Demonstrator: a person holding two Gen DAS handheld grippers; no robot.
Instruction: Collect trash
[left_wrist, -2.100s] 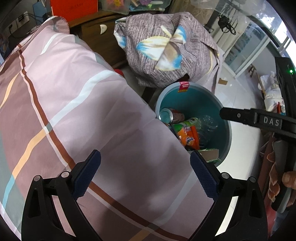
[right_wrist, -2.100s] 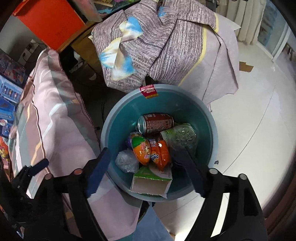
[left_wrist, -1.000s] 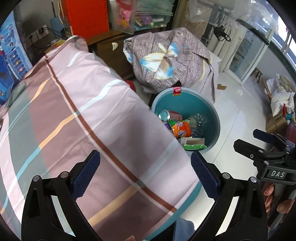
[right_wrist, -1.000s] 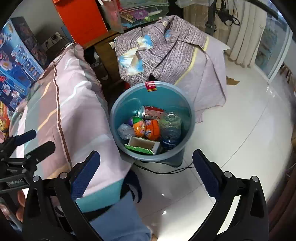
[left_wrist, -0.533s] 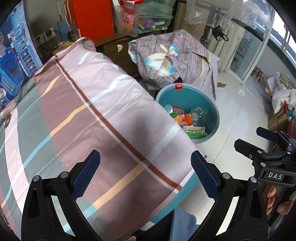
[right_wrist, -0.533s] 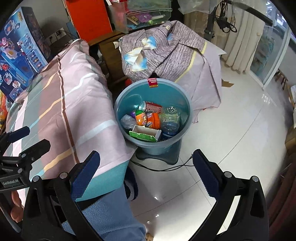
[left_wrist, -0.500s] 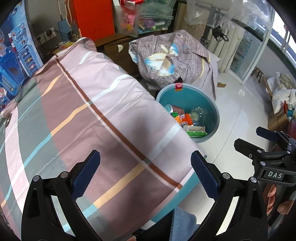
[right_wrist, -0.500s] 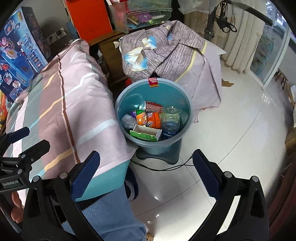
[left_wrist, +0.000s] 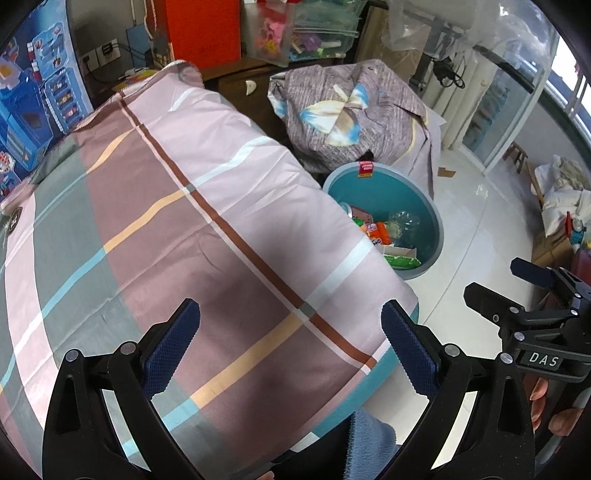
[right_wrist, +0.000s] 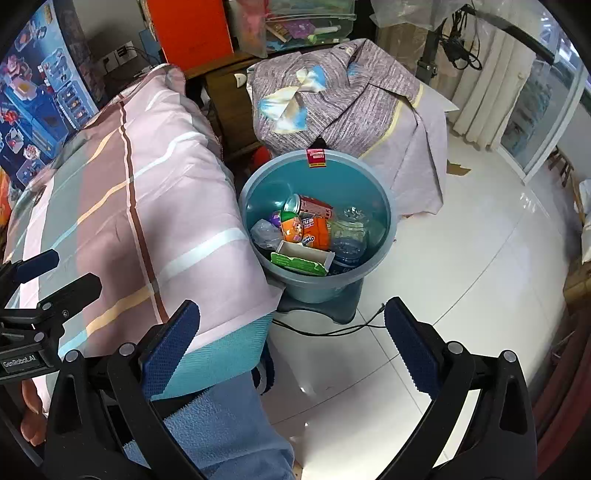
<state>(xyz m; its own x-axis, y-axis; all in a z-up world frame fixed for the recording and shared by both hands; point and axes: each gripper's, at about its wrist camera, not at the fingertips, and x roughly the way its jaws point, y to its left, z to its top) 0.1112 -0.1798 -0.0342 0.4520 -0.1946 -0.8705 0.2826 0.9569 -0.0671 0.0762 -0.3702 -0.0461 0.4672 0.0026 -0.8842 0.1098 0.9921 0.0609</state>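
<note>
A teal trash bin (right_wrist: 384, 221) stands on the white floor beside the bed, also seen in the left wrist view (left_wrist: 434, 218). It holds a red can (right_wrist: 312, 206), an orange packet (right_wrist: 306, 229), a clear plastic bottle (right_wrist: 351, 230), a green-and-white carton (right_wrist: 301, 258) and a crumpled wrapper (right_wrist: 264, 232). My left gripper (left_wrist: 290, 347) is open and empty above the striped bedspread (left_wrist: 166, 206). My right gripper (right_wrist: 291, 349) is open and empty above the floor, well back from the bin.
A cloth-covered bundle (right_wrist: 332, 96) sits behind the bin. A wooden drawer unit (left_wrist: 243, 88) and storage boxes stand at the back. A black cable (right_wrist: 325, 332) runs along the floor by the bin's base. White tiled floor (right_wrist: 461, 277) extends right.
Both grippers have pulled back and up from the bin, which now looks smaller and farther. Both stay open and empty.
</note>
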